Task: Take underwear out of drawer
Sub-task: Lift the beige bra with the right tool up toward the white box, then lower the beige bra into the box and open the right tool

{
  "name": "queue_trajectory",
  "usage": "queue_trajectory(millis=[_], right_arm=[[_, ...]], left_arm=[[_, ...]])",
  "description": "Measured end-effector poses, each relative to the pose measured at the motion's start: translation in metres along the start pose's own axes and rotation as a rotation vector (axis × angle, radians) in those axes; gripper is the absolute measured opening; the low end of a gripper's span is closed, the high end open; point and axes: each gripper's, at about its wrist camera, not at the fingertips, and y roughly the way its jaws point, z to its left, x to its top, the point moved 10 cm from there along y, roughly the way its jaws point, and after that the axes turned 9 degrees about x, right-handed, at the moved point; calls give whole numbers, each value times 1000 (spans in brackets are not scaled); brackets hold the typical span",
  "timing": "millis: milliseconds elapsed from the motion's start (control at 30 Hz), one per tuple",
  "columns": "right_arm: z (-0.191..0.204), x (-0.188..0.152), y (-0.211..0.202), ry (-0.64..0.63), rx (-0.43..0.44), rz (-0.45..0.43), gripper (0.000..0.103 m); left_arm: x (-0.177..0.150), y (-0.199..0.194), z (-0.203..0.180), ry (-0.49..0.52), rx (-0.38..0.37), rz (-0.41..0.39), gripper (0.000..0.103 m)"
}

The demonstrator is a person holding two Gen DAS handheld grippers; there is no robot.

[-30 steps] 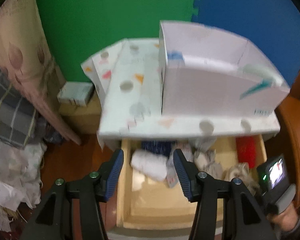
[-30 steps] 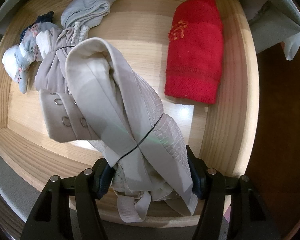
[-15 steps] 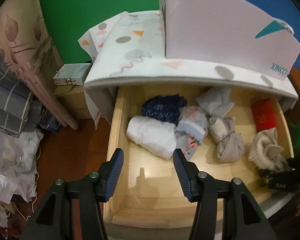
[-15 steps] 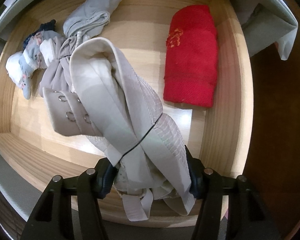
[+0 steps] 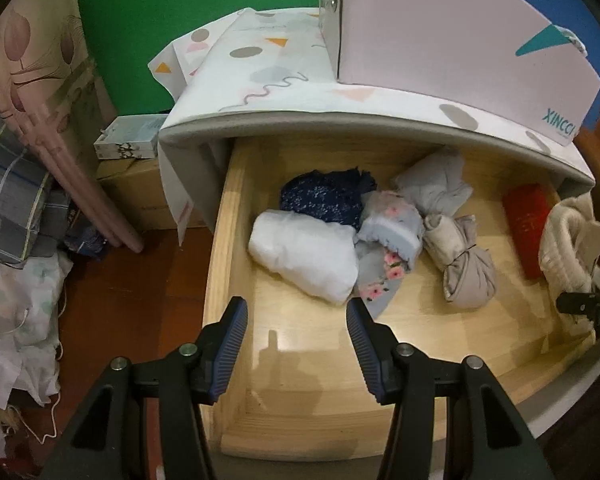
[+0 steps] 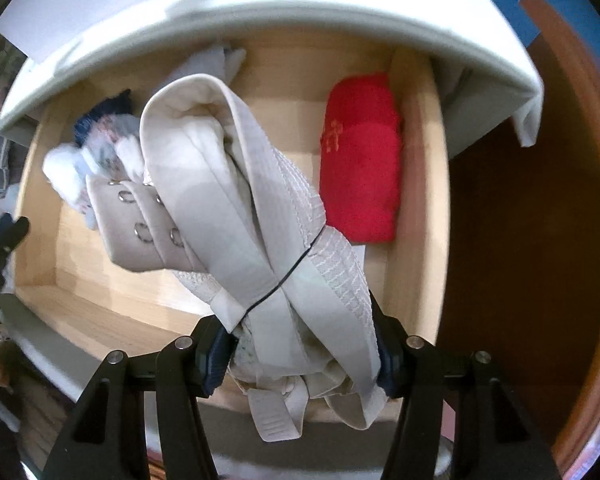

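Observation:
The wooden drawer [image 5: 300,360] stands pulled out with rolled underwear in it. My right gripper [image 6: 300,336] is shut on a beige bra [image 6: 228,184], which hangs from its pads above the drawer's right end. In the left wrist view the bra [image 5: 568,240] and the right gripper [image 5: 588,304] show at the right edge. My left gripper [image 5: 296,304] is open and holds nothing; it hovers over the drawer's front left, just short of a white roll [image 5: 304,256]. Behind that lie a navy piece [image 5: 324,196], a floral grey piece [image 5: 392,228], a grey bundle [image 5: 436,188] and a tied taupe bundle [image 5: 464,268].
A red folded piece [image 6: 360,160] lies against the drawer's right wall [image 6: 420,200]. A white box [image 5: 440,40] stands on the patterned cloth [image 5: 268,68] covering the cabinet top. Small boxes [image 5: 128,140] and piled fabrics [image 5: 12,200] fill the floor at left. Curved brown wood [image 6: 580,200] borders the right.
My left gripper has sunk toward the drawer, so its contents look larger. My right gripper has risen with the bra, and the drawer has dropped away beneath it.

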Motion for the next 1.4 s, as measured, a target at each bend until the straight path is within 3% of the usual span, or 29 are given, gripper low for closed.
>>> queue_trajectory(millis=[333, 667, 767, 1067, 1400], right_arm=[[5, -7, -53, -47, -25, -34, 54], [29, 11, -139, -100, -19, -156, 54], [35, 28, -168, -105, -17, -199, 54], [68, 124, -219, -116, -35, -310, 54], [84, 206, -202, -117, -89, -318, 54]], left_arm=[[-4, 3, 0, -2, 33, 23, 53], [-3, 1, 2, -11, 37, 27, 53], [-2, 0, 3, -14, 38, 27, 53], [-2, -3, 5, -27, 22, 25, 53], [-3, 0, 8, -67, -4, 46, 53]])
